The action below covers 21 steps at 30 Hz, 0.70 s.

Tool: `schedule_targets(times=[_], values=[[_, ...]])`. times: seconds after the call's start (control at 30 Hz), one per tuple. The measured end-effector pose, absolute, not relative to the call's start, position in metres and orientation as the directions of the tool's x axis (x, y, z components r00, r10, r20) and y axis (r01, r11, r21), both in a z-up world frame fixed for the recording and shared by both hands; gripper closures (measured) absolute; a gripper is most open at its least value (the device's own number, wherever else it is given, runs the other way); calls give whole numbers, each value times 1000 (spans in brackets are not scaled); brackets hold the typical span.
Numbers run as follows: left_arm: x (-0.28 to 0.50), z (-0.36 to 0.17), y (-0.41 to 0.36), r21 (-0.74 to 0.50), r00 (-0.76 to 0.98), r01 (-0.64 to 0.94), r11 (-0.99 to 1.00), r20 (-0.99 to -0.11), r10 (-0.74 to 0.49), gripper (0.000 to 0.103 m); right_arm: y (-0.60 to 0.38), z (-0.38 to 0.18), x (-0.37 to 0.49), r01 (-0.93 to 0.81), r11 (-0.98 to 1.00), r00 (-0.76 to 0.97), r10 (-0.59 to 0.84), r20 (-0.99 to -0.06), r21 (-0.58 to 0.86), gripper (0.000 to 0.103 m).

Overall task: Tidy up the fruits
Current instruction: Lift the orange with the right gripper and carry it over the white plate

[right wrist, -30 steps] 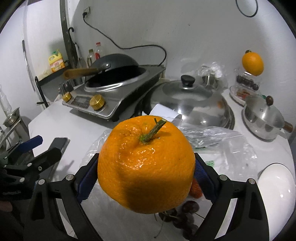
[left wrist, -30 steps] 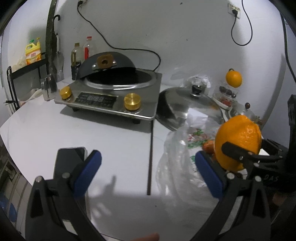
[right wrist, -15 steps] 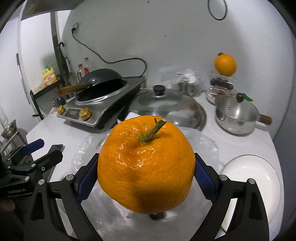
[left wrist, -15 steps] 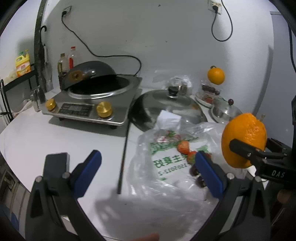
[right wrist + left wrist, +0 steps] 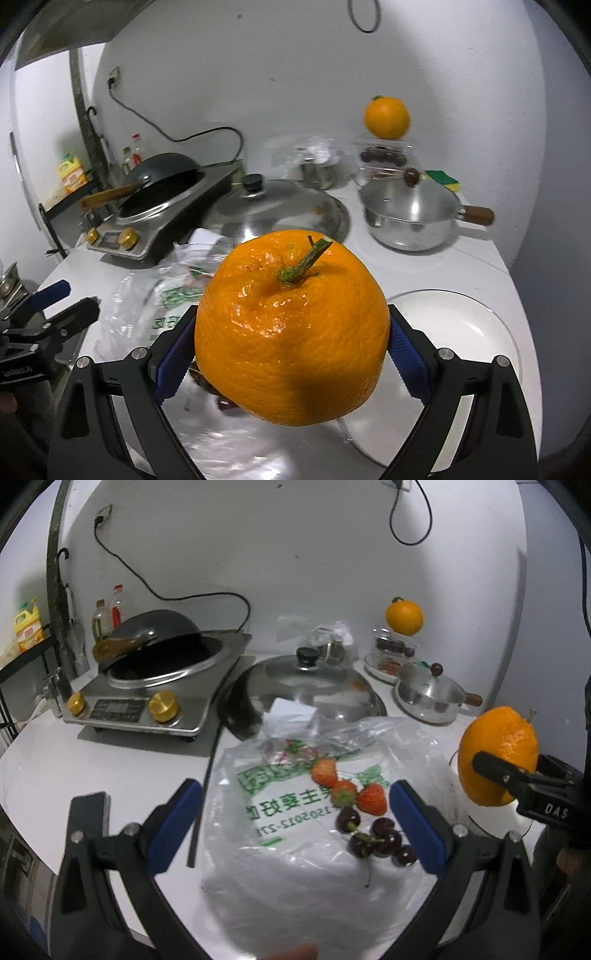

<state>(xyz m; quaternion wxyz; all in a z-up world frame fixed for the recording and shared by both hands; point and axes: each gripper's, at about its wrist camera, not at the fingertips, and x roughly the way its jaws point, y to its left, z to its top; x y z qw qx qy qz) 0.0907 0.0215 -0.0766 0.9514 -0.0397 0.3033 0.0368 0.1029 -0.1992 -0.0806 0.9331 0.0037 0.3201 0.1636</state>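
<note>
Green-printed plastic bag (image 5: 295, 812), digits seemingly "150502-2"; "DAS" on right gripper (image 5: 517, 775).

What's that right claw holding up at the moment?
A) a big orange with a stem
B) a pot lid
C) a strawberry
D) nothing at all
A: the right claw is shut on the orange, its blue pads pressed against both sides and the green stem pointing up.
</note>
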Motion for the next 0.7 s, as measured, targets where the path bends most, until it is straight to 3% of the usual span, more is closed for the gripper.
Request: schedule_targets(times=[0.7], values=[[134, -83, -48, -6, 789, -26, 1000, -615, 17, 1, -286, -103, 145, -185, 980, 763, 191, -617, 75, 8]])
